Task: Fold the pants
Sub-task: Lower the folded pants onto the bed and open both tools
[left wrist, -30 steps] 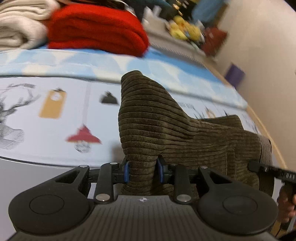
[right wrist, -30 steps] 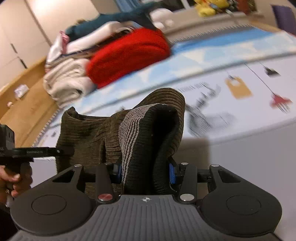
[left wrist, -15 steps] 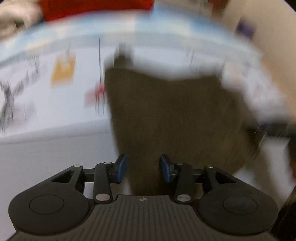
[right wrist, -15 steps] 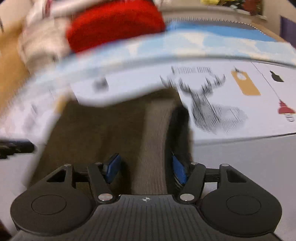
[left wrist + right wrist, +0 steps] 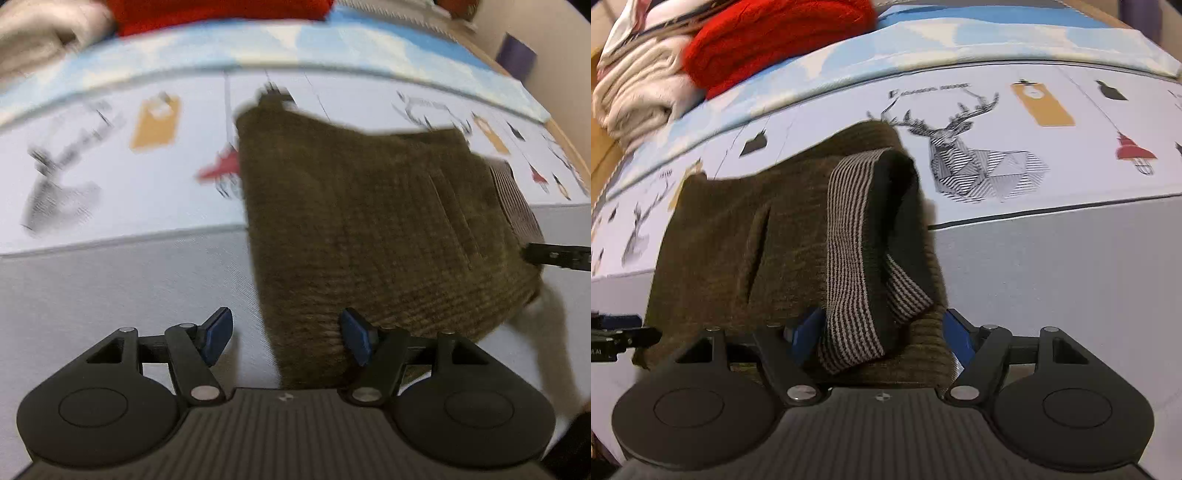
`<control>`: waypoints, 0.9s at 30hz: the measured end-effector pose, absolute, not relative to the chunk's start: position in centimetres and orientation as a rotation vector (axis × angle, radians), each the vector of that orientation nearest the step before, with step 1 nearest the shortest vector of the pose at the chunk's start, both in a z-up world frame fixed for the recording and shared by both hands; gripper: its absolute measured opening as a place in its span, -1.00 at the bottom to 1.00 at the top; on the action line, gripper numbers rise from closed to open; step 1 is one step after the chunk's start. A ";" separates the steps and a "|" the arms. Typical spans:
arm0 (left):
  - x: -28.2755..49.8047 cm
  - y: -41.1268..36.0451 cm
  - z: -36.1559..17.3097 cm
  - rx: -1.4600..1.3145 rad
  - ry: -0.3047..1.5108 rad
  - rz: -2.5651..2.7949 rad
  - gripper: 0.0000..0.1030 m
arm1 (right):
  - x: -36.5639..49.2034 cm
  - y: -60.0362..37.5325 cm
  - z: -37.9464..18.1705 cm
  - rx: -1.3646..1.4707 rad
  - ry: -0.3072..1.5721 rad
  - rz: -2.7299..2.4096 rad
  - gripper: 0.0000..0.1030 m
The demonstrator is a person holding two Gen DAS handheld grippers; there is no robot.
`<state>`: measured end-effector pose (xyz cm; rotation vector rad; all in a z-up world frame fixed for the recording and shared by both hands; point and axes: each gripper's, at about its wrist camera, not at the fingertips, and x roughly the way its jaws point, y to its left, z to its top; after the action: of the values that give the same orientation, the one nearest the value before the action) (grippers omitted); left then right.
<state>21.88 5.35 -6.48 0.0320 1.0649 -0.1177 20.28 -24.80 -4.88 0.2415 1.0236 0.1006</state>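
1. We see the brown corduroy pants (image 5: 369, 229) lying folded on a bed cover (image 5: 1071, 258), across the line where its printed white part meets the plain grey part.
2. The left tongs (image 5: 286, 338) stand apart, their jaws having just been opening; the near left edge of the pants lies between the blue pads (image 5: 218, 334), and neither pad presses the cloth.
3. The right tongs (image 5: 881, 339) also stand apart, having just been opening; the striped waistband (image 5: 849, 236) loops up between the pads without being pinched.
4. In the left wrist view, the far edge of the pants reaches the printed lamps; bare grey cover lies open to the left of the cloth.
5. In the right wrist view, open grey cover lies to the right of the waistband.
6. A red knit (image 5: 775, 33) and cream folded clothes (image 5: 639, 96) sit well apart at the far side.
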 end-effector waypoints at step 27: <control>8.4 -0.8 0.2 -0.003 0.798 0.020 0.99 | 5.3 -18.9 3.1 0.131 0.699 0.004 0.79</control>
<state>8.45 -0.80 0.20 -0.0031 0.7983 0.0202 5.27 -18.86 3.14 0.1310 0.6988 0.0045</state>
